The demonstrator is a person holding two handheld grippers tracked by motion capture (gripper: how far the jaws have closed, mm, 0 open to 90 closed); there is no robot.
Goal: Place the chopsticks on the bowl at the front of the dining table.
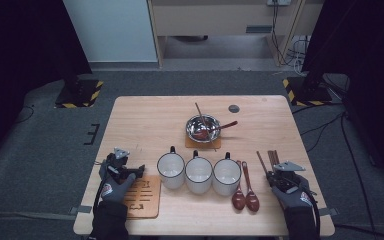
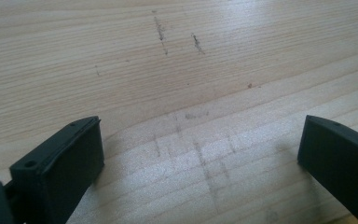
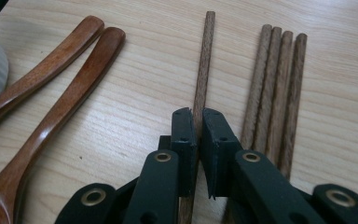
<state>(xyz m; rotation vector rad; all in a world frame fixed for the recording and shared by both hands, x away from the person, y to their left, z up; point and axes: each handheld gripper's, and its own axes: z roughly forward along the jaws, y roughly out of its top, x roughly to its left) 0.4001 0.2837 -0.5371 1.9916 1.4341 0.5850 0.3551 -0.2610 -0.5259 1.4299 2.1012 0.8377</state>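
My right gripper point(image 3: 198, 116) is shut on a single wooden chopstick point(image 3: 203, 60) that lies on the table, set apart from a bundle of several chopsticks point(image 3: 275, 88) to its right. Two brown wooden spoons point(image 3: 60, 79) lie to its left. In the high view the right gripper point(image 1: 275, 172) sits at the table's front right over the chopsticks point(image 1: 272, 157), beside the spoons point(image 1: 245, 192). My left gripper point(image 2: 200, 149) is open over bare wood with nothing between its jaws. It rests at the front left point(image 1: 130, 170) next to a wooden coaster point(image 1: 142, 197).
Three white mugs point(image 1: 199, 174) stand in a row at the table's front middle. Behind them a metal bowl point(image 1: 202, 127) on a coaster holds a red spoon and a chopstick. A small dark disc point(image 1: 234, 108) lies near the far edge.
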